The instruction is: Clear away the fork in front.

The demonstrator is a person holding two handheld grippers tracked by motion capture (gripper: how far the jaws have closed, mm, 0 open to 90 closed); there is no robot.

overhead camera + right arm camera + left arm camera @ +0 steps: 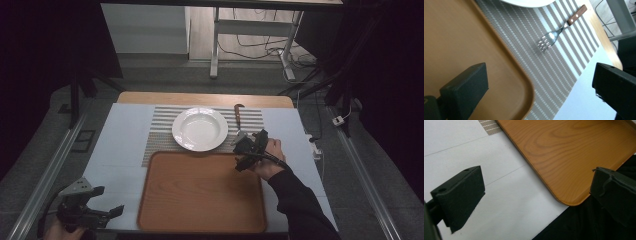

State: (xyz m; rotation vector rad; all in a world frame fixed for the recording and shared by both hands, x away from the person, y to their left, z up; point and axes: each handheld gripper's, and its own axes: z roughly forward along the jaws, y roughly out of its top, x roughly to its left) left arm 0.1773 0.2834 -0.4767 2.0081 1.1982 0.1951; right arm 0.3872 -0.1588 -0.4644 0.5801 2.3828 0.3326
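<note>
In the high view the right hand-held gripper (248, 150) sits right of centre in the frame, at the upper right corner of the wooden tray (200, 220), with its jaws spread wide and nothing between them. Just above it lies a fork (239, 122) with a wooden handle, resting on the striped placemat (160, 130) to the right of the white plate (200, 129); fork and plate are near each other but apart. In the right gripper view the fork (560, 30) appears in the upper middle of the frame, tines toward the tray's rounded corner (524, 82) and handle pointing to the upper right, well clear of both black jaws. The left hand-held gripper (102, 202) rests at the lower left of the high view, over the pale tabletop (120, 150) just left of the tray, also released and holding nothing. Its own view shows the tray's corner (564, 170) across the upper right of the frame.
</note>
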